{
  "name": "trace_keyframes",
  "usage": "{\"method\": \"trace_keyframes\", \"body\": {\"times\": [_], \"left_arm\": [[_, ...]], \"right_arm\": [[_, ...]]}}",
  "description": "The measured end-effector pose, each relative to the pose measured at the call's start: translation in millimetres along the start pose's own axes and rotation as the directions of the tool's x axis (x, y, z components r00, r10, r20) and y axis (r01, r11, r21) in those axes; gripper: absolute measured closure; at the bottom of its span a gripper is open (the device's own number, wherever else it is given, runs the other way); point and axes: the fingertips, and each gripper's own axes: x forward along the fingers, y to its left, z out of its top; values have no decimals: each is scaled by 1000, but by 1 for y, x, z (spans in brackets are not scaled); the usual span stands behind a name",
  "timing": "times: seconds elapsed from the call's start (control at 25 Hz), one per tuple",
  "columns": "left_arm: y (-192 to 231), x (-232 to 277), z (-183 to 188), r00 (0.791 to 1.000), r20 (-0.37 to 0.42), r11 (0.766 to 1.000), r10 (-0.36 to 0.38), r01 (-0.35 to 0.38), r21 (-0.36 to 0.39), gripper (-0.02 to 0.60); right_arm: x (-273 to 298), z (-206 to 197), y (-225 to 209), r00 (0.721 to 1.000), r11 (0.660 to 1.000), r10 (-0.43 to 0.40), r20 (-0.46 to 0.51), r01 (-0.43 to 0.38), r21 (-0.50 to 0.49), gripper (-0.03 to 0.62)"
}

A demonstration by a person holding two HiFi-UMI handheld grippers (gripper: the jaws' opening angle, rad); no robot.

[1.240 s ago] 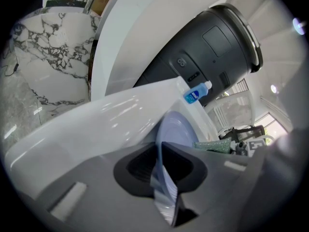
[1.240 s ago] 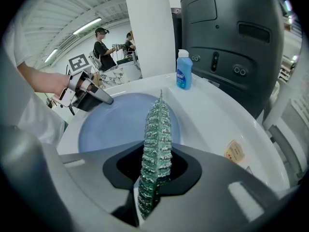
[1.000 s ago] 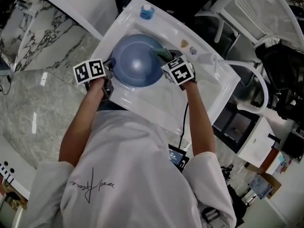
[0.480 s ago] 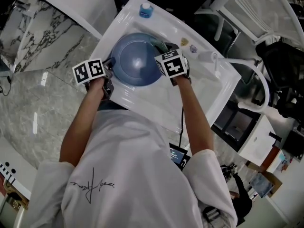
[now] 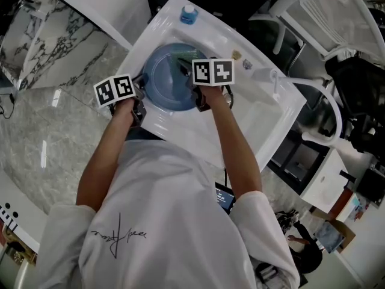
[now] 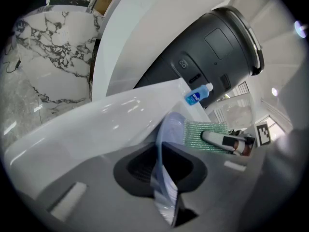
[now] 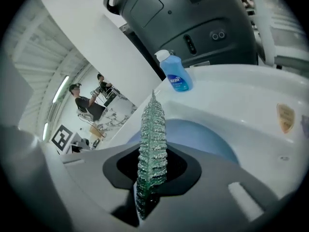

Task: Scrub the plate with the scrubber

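Observation:
A blue plate (image 5: 168,80) stands tilted in the white sink (image 5: 240,119). My left gripper (image 5: 139,95) is shut on the plate's left rim; in the left gripper view the plate (image 6: 166,144) runs edge-on between the jaws. My right gripper (image 5: 191,77) is shut on a green scrubber (image 5: 180,62) and holds it over the plate's face. Seen from the right gripper view, the scrubber (image 7: 151,149) stands on edge between the jaws, with the plate (image 7: 203,139) just beyond it. The left gripper view shows the scrubber (image 6: 205,135) flat against the plate.
A blue dish-soap bottle (image 5: 188,14) stands on the sink's far rim, also seen as the bottle (image 7: 176,76). A marble counter (image 5: 54,131) lies to the left. A white drying rack (image 5: 325,17) and cluttered shelves sit to the right. Small stickers (image 5: 237,56) mark the sink's right ledge.
My right gripper has moved left from the plate's right edge onto its face and rolled over, carrying the scrubber. The left gripper and the plate have kept still.

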Motion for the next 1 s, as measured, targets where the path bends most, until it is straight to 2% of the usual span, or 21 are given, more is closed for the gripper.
{"method": "trace_keyframes", "body": {"times": [0.24, 0.44, 0.72, 1.0], "left_arm": [[0, 0, 0, 1000, -1, 1000, -2, 2, -1, 488], [-1, 0, 0, 1000, -1, 1000, -3, 3, -3, 488], [0, -1, 1, 1000, 2, 1000, -10, 10, -10, 488], [-1, 0, 1, 1000, 2, 1000, -16, 16, -16, 488]], "right_arm": [[27, -8, 22, 994, 977, 110, -21, -104, 185, 535], [43, -17, 30, 983, 917, 184, -19, -165, 363, 536], [46, -26, 11, 991, 899, 128, -48, -95, 428, 536], [34, -24, -11, 996, 907, 75, -55, -45, 419, 536]]}}
